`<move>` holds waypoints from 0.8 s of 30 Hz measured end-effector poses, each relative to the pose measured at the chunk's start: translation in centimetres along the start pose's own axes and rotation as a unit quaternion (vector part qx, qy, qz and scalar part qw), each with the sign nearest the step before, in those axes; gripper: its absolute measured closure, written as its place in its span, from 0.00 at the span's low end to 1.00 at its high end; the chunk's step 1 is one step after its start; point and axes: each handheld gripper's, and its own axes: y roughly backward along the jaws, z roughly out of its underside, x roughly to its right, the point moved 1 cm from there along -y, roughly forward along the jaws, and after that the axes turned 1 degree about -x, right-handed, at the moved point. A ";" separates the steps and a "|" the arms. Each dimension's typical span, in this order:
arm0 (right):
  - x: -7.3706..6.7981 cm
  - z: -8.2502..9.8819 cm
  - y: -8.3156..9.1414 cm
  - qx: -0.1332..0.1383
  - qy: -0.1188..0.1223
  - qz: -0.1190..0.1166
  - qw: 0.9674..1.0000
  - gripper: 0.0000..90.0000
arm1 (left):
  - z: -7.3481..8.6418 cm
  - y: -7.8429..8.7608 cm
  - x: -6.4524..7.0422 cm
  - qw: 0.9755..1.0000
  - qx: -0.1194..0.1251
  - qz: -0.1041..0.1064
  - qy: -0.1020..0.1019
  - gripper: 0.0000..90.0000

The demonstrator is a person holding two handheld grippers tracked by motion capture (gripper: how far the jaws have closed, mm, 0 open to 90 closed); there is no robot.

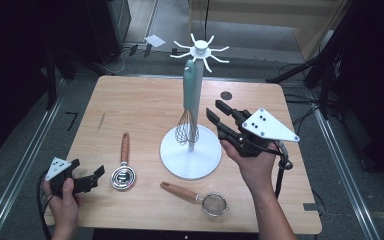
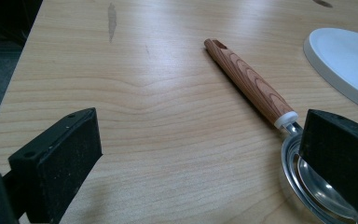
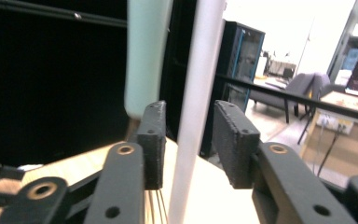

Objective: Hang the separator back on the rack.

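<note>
Counted on the table: one white rack [image 1: 190,159], one whisk [image 1: 189,102] (hung on it), one ladle [image 1: 123,171], one strainer [image 1: 202,198].

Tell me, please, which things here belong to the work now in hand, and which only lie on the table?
In the work:
- whisk, hanging on the rack
- white rack
- right tongs, open, beside the whisk

Only lying there:
- round steel utensil with wooden handle, near the open left tongs
- small strainer

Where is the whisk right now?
In the high view the whisk hangs from the white stand at the table's middle, its wires just above the round base, left of the right hand-held gripper.
</note>
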 end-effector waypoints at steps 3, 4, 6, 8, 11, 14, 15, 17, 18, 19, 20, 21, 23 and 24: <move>0.5 1.6 0.6 -0.022 -0.006 0.014 1.000 0.61 | 0.0 0.0 0.0 1.000 0.001 -0.001 -0.001 0.00; 0.5 1.6 0.6 -0.022 -0.006 0.014 1.000 0.61 | 0.0 0.0 0.1 1.000 0.001 -0.001 -0.001 0.00; 0.8 2.5 1.0 -0.030 -0.016 0.020 0.999 0.57 | 0.0 0.0 0.1 1.000 0.002 0.000 -0.002 0.00; 1.0 3.3 1.2 -0.039 -0.024 0.020 0.999 0.54 | 0.0 0.0 0.0 1.000 0.001 -0.001 -0.003 0.00; 1.5 4.8 1.6 -0.057 -0.030 0.030 0.997 0.51 | 0.0 0.1 0.1 1.000 0.001 -0.002 -0.004 0.00; 1.9 6.2 2.1 -0.079 -0.034 0.038 0.996 0.50 | 0.0 0.1 0.1 1.000 0.002 -0.001 -0.005 0.00; 2.0 6.6 2.4 -0.086 -0.035 0.041 0.995 0.51 | 0.0 0.1 0.1 1.000 0.006 0.000 -0.003 0.00; 2.2 7.4 2.8 -0.096 -0.028 0.055 0.993 0.51 | 0.1 0.1 0.1 1.000 0.007 0.002 -0.006 0.00; 2.3 7.9 3.1 -0.100 -0.032 0.057 0.993 0.51 | 0.1 0.1 0.1 1.000 0.007 0.001 -0.006 0.00; 2.4 8.3 3.3 -0.100 -0.040 0.057 0.993 0.52 | 0.1 0.1 0.1 1.000 0.007 0.001 -0.006 0.00; 2.5 8.8 3.6 -0.101 -0.047 0.059 0.992 0.52 | 0.1 0.1 0.1 1.000 0.007 0.001 -0.006 0.00; 2.8 9.2 3.8 -0.102 -0.050 0.060 0.992 0.52 | 0.1 0.1 0.1 1.000 0.007 0.000 -0.006 0.00; 3.1 9.8 4.2 -0.105 -0.054 0.067 0.991 0.52 | 0.1 0.1 0.1 1.000 0.006 0.000 -0.006 0.00; 3.2 10.2 4.5 -0.109 -0.058 0.070 0.990 0.52 | 0.1 0.1 0.1 1.000 0.006 -0.001 -0.006 0.00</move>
